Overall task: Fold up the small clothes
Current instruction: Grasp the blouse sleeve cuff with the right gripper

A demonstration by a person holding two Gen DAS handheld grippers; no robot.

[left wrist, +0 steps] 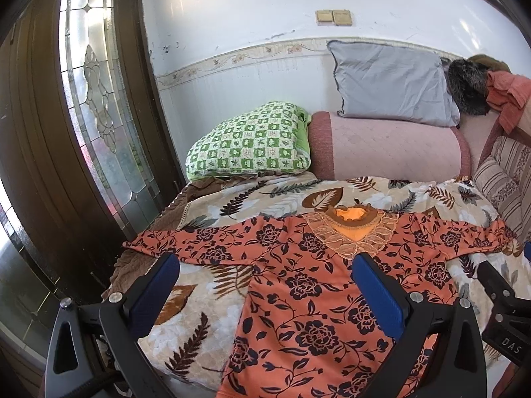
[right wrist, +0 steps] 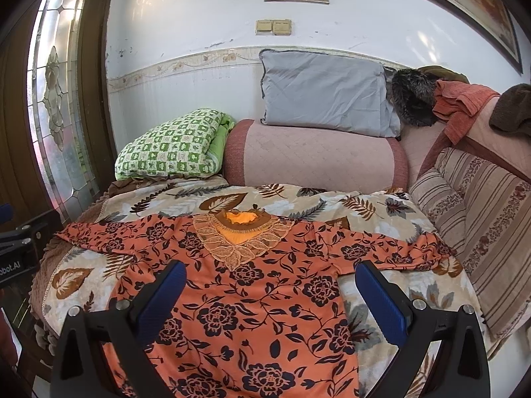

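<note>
Orange floral blouse (left wrist: 298, 285) lies flat on the leaf-print blanket (left wrist: 205, 298) — left gripper (left wrist: 265, 267) and right gripper (right wrist: 270, 275) both spread wide, empty.

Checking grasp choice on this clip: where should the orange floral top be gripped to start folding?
Judging from its pose, take the orange top at a sleeve end: the right sleeve with the right tool, from the outer side. It lies flat, front up, sleeves spread, so the cuff edge is free to pinch.
</note>
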